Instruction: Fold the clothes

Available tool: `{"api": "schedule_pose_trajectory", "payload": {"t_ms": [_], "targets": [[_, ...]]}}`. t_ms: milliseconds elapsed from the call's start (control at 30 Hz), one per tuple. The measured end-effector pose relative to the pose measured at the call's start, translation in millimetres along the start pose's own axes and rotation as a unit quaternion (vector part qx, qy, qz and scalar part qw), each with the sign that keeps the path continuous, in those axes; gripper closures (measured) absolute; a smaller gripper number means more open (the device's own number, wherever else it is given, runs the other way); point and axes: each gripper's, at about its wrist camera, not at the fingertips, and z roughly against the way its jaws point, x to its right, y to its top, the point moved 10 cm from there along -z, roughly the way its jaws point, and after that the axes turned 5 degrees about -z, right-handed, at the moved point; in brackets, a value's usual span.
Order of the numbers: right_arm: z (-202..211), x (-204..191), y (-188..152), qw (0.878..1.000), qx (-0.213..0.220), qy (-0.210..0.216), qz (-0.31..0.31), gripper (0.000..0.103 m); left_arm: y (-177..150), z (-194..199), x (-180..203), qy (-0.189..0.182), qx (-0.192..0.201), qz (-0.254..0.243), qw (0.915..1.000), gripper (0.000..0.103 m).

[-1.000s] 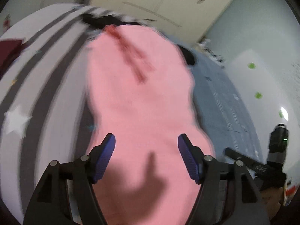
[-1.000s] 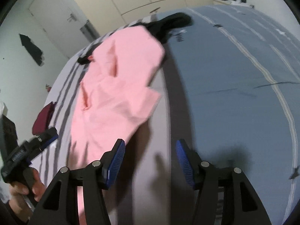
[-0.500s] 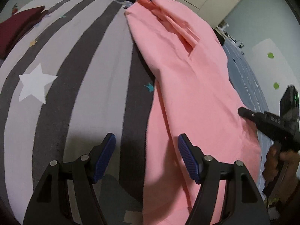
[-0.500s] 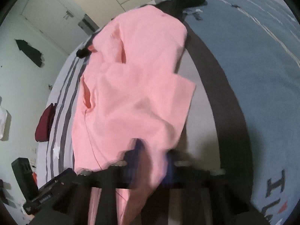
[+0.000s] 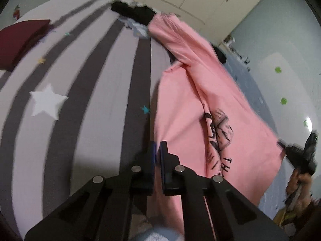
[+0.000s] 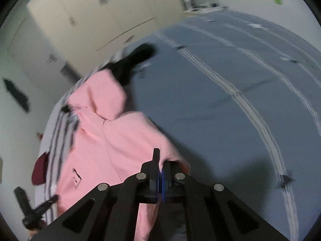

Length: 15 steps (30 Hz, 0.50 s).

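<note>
1. Pink t-shirt (image 5: 200,92) lies lengthwise on the bed, rumpled, along the seam between the striped grey cover (image 5: 96,92) and the blue cover (image 6: 230,84). Black printed graphic and letters face up on its near part.
2. Near end of the shirt is lifted at two corners, far end with a sleeve bunched up toward the wardrobe.
3. Left gripper (image 5: 157,150): jaws pressed together, pinching the shirt's left near edge; fabric hangs between the blue pads.
4. Right gripper (image 6: 159,172): jaws clamped tight on the shirt's right near corner; pink cloth bunches over the right finger.
5. Left wrist view shows the right gripper at the far right edge with a hand (image 5: 299,182) on its handle, touching the shirt's corner.
6. Black garment (image 6: 134,60) lies at the shirt's far end, partly under it.
7. Dark red garment (image 5: 22,38) on the striped cover, well apart from the shirt, far left.
8. White star (image 5: 47,102) printed on the striped cover, left of the shirt.
9. Cream wardrobe doors (image 6: 96,14) behind the bed.
10. Both views motion-blurred.
</note>
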Motion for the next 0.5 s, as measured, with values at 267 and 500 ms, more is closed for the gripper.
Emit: {"api": "schedule_pose_trajectory", "payload": {"t_ms": [267,500], "targets": [[28.0,95.9,-21.7,0.996,-0.013,-0.079,-0.041,0.102,-65.6,52.7,-8.4,0.018,-0.035,0.021,0.999,0.1],[7.0,125.8,-56.5,0.99,-0.06,-0.111,-0.056,0.099,-97.9,59.7,-3.2,0.023,-0.063,0.017,0.9976,0.089]]}}
